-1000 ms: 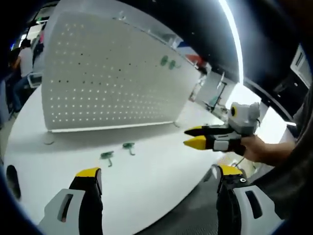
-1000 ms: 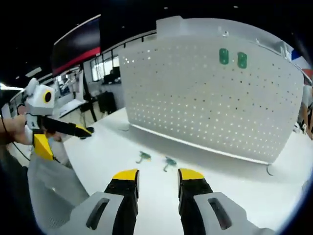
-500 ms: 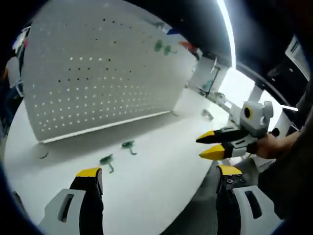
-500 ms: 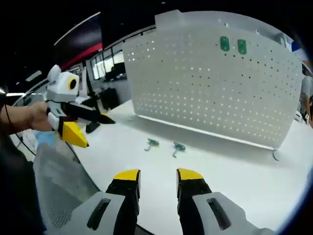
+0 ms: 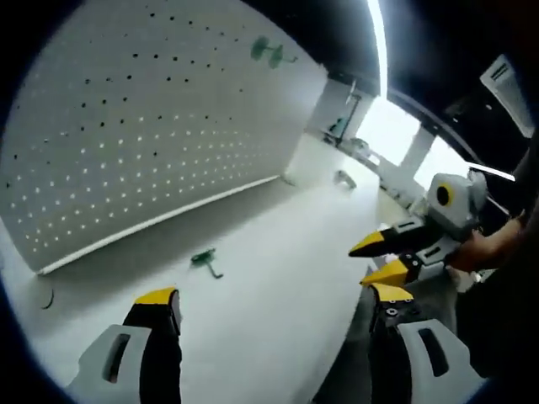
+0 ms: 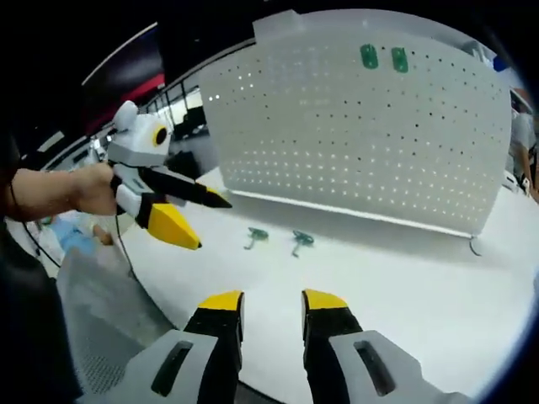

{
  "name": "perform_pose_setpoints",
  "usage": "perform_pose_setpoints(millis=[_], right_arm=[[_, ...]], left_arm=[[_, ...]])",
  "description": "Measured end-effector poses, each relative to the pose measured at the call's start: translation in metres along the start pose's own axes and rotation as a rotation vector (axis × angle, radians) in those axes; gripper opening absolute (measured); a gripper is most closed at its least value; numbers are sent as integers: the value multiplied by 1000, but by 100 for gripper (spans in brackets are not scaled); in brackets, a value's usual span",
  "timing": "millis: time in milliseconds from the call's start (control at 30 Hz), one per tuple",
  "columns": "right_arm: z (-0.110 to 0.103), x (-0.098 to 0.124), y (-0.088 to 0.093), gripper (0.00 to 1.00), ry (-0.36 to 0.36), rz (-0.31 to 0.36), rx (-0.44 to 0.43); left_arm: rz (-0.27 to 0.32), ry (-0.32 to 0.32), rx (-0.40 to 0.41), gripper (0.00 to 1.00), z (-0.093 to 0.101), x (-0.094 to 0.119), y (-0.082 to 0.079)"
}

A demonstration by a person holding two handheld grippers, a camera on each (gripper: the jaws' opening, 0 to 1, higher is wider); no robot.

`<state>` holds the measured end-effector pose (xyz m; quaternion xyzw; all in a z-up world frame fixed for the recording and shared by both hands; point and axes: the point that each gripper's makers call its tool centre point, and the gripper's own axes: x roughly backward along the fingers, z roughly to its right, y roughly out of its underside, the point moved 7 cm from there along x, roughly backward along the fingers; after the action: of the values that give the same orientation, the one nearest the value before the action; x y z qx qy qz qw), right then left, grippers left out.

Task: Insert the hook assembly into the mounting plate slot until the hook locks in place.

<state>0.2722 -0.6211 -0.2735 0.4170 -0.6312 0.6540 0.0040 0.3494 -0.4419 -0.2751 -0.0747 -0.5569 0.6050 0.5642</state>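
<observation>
Looks like the approach step: 2 green hooks [image 6: 276, 238] lie mid-surface before the pegboard [image 6: 362, 143]. Left hand-held gripper [image 6: 198, 219] spread, right hand-held gripper [image 6: 271, 301] slightly parted, both empty. Next: grab 1.

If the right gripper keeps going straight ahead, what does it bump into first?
Probably the green hooks lying on the table, just ahead of the right gripper; beyond them stands the pegboard. Depth is hard to judge.
</observation>
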Motion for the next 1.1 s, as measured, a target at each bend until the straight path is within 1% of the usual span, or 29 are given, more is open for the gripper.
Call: perform_pose_setpoints(millis=[200, 333, 500, 567, 667, 800, 867, 967, 1033, 1100], right_arm=[[5, -1, 4, 25, 8, -10, -21], [6, -2, 8, 25, 7, -21, -29], [5, -2, 12, 25, 2, -32, -43], [5, -2, 14, 24, 1, -36, -45], [7, -3, 18, 24, 7, -52, -50], [11, -3, 16, 24, 18, -36, -75], [12, -3, 17, 23, 22, -39, -82], [13, -4, 19, 22, 24, -48, -76], [13, -4, 21, 21, 26, -57, -54], [13, -5, 21, 21, 24, -56, -62]], left_arm=[[-39, 20, -26, 91, -7, -23, -8], [-46, 45, -28, 89, -17, -38, -9], [-66, 50, -55, 86, -29, -54, -7], [-85, 59, -57, 86, -31, -60, -7], [-97, 79, -62, 87, -33, -70, -8], [-97, 80, -66, 87, -40, -81, -9], [-99, 82, -62, 85, -45, -87, -8], [-97, 74, -54, 83, -49, -92, -8], [-98, 70, -56, 82, -51, -96, -7], [-100, 66, -52, 81, -56, -99, -7]])
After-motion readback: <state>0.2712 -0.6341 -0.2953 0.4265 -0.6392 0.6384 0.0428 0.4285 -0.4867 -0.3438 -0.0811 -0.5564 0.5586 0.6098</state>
